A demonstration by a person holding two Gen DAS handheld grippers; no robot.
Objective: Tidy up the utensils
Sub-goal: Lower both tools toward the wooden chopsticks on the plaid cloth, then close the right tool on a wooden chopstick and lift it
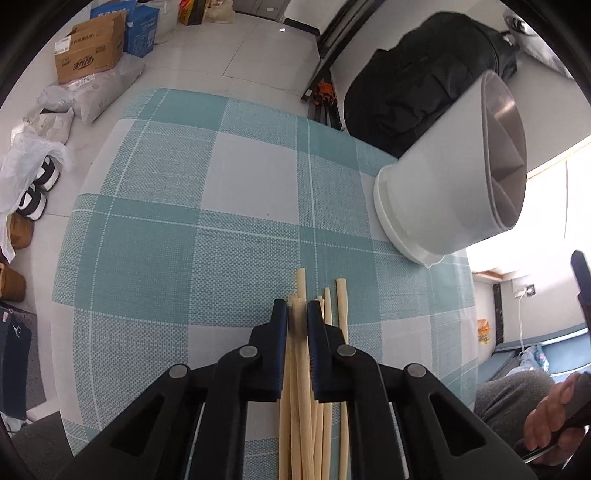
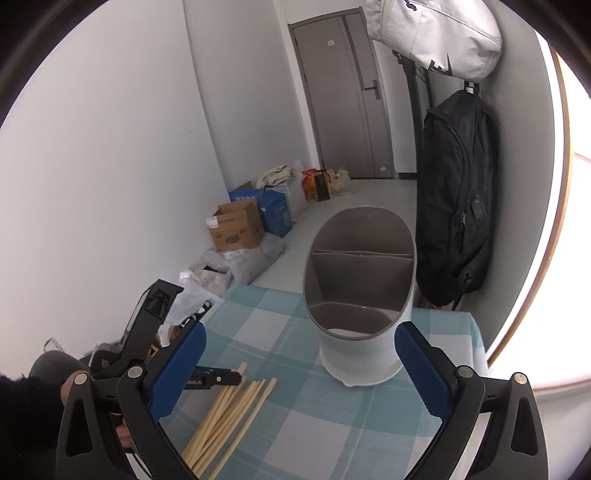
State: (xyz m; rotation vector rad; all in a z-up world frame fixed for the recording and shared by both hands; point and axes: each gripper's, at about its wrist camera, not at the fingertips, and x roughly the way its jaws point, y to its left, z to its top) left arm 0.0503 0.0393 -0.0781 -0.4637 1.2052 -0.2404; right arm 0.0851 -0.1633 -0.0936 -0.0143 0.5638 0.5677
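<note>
- Left hand-held gripper: clenched on one or two chopsticks from the bundle lying on the worktop.
- Right hand-held gripper: released, empty, facing the divided holder standing nearby.
- Advised: lift clear, tilt tips down, lower into one compartment.

Room clutter around a table covered in a teal-and-white checked cloth.
A brown cardboard box and a blue box sit on the pale floor by the wall. A black backpack hangs beside a closed grey door; a white bag hangs above it.
</note>
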